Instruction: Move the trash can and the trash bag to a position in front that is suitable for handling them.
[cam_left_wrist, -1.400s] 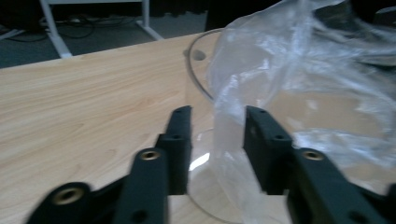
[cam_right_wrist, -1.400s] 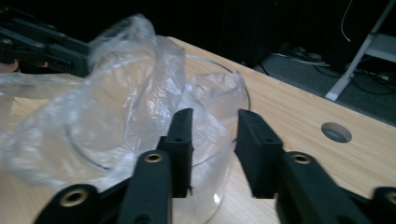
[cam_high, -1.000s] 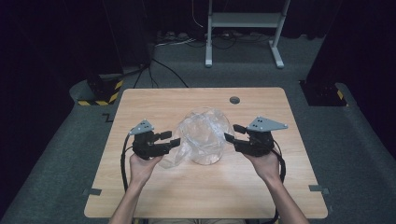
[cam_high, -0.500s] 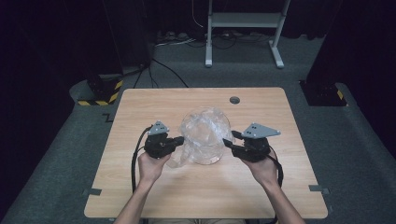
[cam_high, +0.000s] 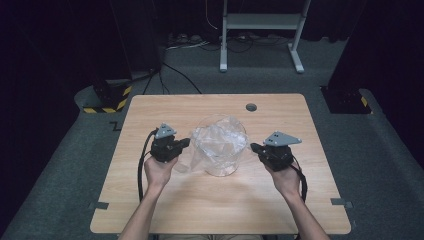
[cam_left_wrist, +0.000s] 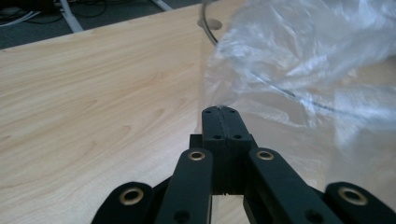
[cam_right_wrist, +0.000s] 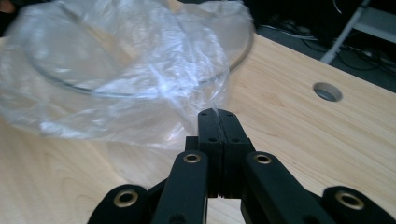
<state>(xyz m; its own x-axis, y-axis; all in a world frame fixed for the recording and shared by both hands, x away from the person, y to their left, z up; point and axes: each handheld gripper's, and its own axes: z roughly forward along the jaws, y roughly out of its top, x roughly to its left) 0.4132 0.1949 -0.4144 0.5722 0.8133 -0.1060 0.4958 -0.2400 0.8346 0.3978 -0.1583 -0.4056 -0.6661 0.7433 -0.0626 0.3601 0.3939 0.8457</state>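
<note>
A clear glass bowl (cam_high: 223, 165) stands mid-table with a crumpled clear plastic bag (cam_high: 216, 136) draped in and over it. My left gripper (cam_high: 186, 143) is at the bowl's left side. Its jaws are shut, and a thin edge of the plastic bag (cam_left_wrist: 299, 60) meets the left gripper (cam_left_wrist: 219, 112) at the tips. My right gripper (cam_high: 254, 147) is at the bowl's right side. Its jaws have just closed, and the right gripper (cam_right_wrist: 217, 114) pinches a fold of the plastic bag (cam_right_wrist: 130, 70). The bowl's rim (cam_right_wrist: 93, 86) shows through the film.
The wooden table (cam_high: 200, 200) has a round cable hole (cam_high: 251, 107) at the back. Beyond it on the grey floor are a white metal frame (cam_high: 260, 22), cables and a yellow-black striped base (cam_high: 107, 102). Dark curtains surround the area.
Both grippers moved inward to the bowl's sides and sank a little. Their jaws went from open to closed on the plastic's edges.
</note>
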